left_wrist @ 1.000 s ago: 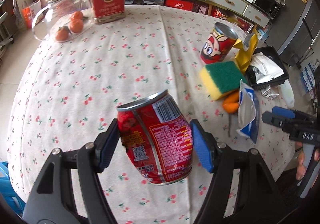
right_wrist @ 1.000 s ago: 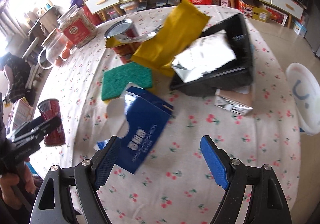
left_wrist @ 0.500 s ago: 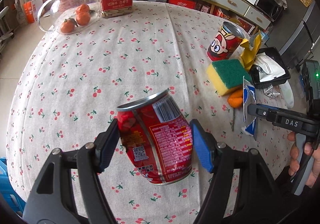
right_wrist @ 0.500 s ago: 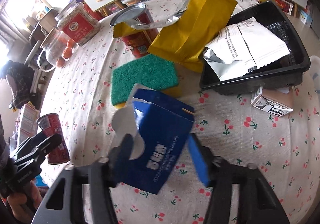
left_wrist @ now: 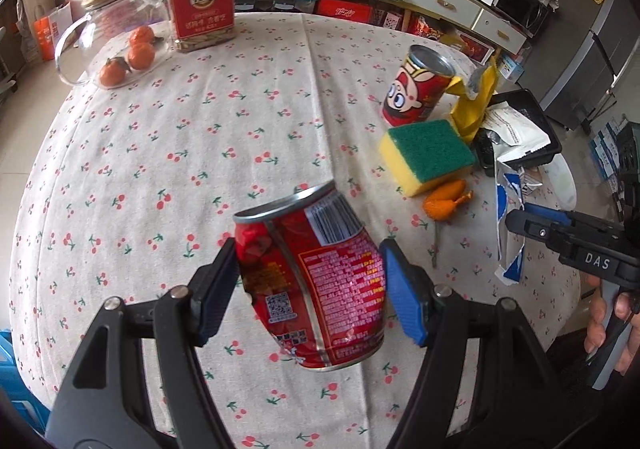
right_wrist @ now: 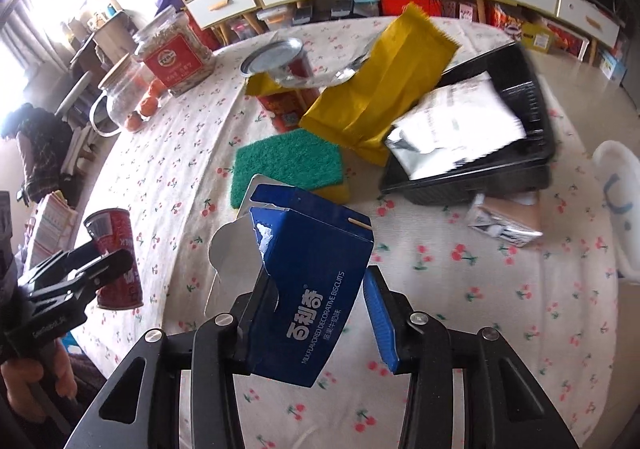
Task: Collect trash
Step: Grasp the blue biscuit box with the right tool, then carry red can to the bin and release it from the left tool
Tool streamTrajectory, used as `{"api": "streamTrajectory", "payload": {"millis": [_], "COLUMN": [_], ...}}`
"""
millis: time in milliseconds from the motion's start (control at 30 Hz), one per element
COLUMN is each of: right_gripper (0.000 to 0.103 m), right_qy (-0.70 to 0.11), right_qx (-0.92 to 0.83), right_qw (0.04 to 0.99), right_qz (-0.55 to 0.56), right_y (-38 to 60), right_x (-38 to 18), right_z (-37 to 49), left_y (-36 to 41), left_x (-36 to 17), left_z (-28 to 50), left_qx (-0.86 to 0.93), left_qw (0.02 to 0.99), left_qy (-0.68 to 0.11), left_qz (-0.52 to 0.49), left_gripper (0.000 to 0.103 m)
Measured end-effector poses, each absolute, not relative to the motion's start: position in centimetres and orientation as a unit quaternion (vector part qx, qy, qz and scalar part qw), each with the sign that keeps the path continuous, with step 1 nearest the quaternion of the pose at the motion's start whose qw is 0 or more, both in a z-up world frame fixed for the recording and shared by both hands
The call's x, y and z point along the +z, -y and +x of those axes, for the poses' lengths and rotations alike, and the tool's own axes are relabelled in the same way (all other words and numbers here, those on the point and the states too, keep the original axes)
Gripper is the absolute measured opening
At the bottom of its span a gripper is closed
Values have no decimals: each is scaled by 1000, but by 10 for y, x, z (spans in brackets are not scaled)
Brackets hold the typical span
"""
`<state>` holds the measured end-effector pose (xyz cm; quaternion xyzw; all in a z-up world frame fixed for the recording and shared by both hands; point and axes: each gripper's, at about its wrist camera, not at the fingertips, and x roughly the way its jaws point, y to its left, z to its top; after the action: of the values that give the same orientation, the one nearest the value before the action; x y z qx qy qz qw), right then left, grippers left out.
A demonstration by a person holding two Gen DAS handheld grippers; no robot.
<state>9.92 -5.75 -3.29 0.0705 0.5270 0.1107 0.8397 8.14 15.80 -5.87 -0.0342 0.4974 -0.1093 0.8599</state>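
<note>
My left gripper [left_wrist: 307, 269] is shut on a dented red drink can [left_wrist: 320, 289] and holds it tilted above the cherry-print tablecloth [left_wrist: 200, 137]. The jaws of my right gripper [right_wrist: 316, 289] are closing on an opened blue biscuit box [right_wrist: 316, 249], which stands between the pads, pressed and raised off the cloth. From the left wrist view that box [left_wrist: 506, 209] shows edge-on at the right gripper's tip. In the right wrist view the red can [right_wrist: 116, 245] hangs at the far left.
A yellow wrapper [right_wrist: 384, 81] leans against a cartoon can [left_wrist: 416, 89]. A black tray [right_wrist: 536, 89] holds a silver wrapper [right_wrist: 456, 121], with a small carton [right_wrist: 508, 221] in front. A green-yellow sponge [left_wrist: 428, 153], an orange drumstick-shaped thing [left_wrist: 444, 201] and two jars [left_wrist: 200, 1] also stand here.
My right gripper's jaws came together around the blue box and raised it from the cloth. The left gripper kept its hold on the red can and barely moved.
</note>
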Motion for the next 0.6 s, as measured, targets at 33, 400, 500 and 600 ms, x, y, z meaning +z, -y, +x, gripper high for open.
{"api": "streamTrajectory", "payload": {"millis": [33, 400, 500, 600], "right_gripper": [45, 45, 45, 45], "right_qy": [-524, -496, -486, -474], "right_qx": [108, 53, 33, 15], "right_qw": [842, 858, 862, 866], "right_qz": [72, 124, 142, 160], "right_y": [62, 150, 181, 210], "right_x": [-31, -11, -5, 0], "right_z": [97, 71, 64, 55], "left_y": [-154, -96, -77, -59], "left_x": [-58, -44, -41, -37], "left_z": [81, 84, 86, 87], "left_qx": [-112, -156, -170, -185], "left_qw": [860, 860, 858, 856], "left_qy": [-497, -486, -485, -483], "left_qz": [-33, -10, -7, -5], "left_gripper": [71, 71, 71, 71]}}
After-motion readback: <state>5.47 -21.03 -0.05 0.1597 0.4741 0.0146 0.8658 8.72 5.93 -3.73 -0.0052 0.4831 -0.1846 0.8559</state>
